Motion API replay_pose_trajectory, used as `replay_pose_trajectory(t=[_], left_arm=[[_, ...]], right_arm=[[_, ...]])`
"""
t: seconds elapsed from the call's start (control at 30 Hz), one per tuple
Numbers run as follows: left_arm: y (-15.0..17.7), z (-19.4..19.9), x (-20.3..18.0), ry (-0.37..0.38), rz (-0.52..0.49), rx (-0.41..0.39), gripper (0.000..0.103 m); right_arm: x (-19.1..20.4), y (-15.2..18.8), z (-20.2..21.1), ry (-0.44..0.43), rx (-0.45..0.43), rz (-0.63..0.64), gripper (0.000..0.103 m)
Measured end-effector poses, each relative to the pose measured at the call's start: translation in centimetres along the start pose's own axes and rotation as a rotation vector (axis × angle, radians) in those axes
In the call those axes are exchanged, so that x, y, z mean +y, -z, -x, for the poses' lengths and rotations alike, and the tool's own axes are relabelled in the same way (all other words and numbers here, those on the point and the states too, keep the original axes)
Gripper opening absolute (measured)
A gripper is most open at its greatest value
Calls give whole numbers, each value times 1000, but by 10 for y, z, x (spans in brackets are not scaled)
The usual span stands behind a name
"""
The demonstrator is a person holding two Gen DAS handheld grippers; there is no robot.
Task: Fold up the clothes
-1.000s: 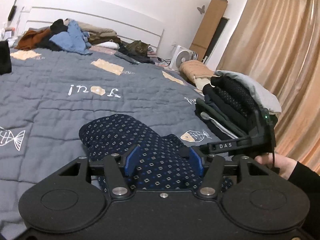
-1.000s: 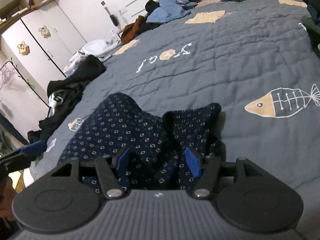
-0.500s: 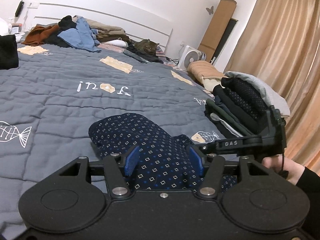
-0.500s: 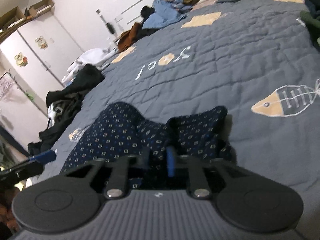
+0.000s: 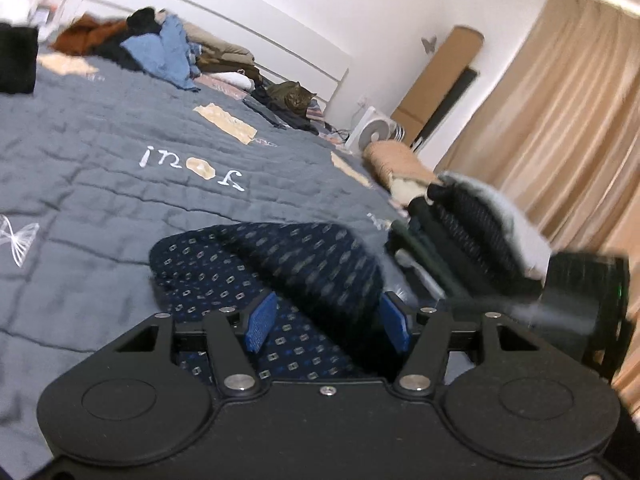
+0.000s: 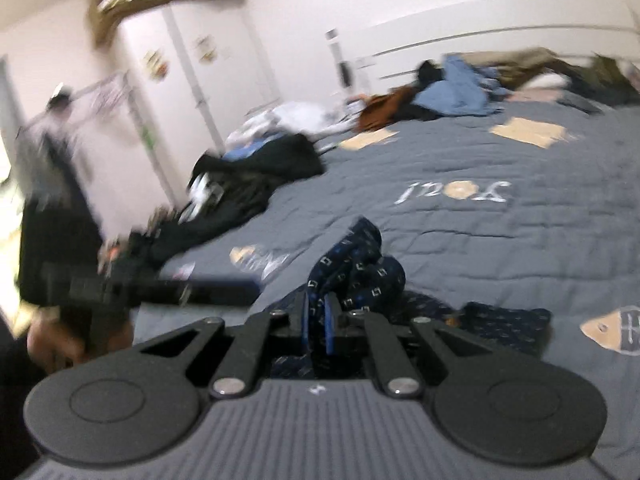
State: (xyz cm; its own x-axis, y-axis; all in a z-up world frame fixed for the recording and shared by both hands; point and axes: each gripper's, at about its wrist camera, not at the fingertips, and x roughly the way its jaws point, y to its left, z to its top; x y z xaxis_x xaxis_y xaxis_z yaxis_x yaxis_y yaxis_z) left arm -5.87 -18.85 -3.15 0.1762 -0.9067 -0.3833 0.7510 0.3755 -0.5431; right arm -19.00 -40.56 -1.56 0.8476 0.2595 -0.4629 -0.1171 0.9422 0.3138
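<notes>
A navy garment with small square prints [image 5: 304, 264] lies on the grey quilt [image 5: 120, 184]. One flap of it is raised and blurred. My left gripper [image 5: 328, 322] straddles the near part of the cloth. Its jaws are opening, and the blue pads [image 5: 262, 320] stand apart from the cloth. My right gripper [image 6: 318, 318] is shut on a bunched edge of the same garment [image 6: 360, 268] and holds it up off the quilt. The rest of the cloth [image 6: 504, 320] trails flat below it. In the left wrist view the right gripper's body [image 5: 576, 292] shows at the right.
A stack of folded dark clothes [image 5: 472, 224] sits at the bed's right edge, by tan curtains [image 5: 560, 120]. Unfolded clothes [image 5: 160, 48] and a cat [image 5: 292, 96] lie by the headboard. Black garments [image 6: 248, 184] hang off the bed's left side near a white wardrobe [image 6: 160, 92].
The right gripper went from open to shut on the garment's edge, then rose and rolled, lifting that flap. The left gripper stayed in place and tilted a little.
</notes>
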Motion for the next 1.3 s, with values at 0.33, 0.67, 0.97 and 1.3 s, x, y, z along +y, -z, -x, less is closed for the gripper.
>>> replay_pose_trajectory(t=[0.33,0.67,0.97,1.3], left_arm=[[4,-19,7,-40,69,18,29],[6,-18,20,-103,89,68,12],[9,-18,18,-120,69,87,12],[10,-18,19,-116,62,90,12]], right_arm=[[32,14,-9,6,80,167,11],[-26,-2,33,82,-22,-14,36],[-89,25,-1,185,-11,-228,37],[-83,30,-54,125,177,-201,39]])
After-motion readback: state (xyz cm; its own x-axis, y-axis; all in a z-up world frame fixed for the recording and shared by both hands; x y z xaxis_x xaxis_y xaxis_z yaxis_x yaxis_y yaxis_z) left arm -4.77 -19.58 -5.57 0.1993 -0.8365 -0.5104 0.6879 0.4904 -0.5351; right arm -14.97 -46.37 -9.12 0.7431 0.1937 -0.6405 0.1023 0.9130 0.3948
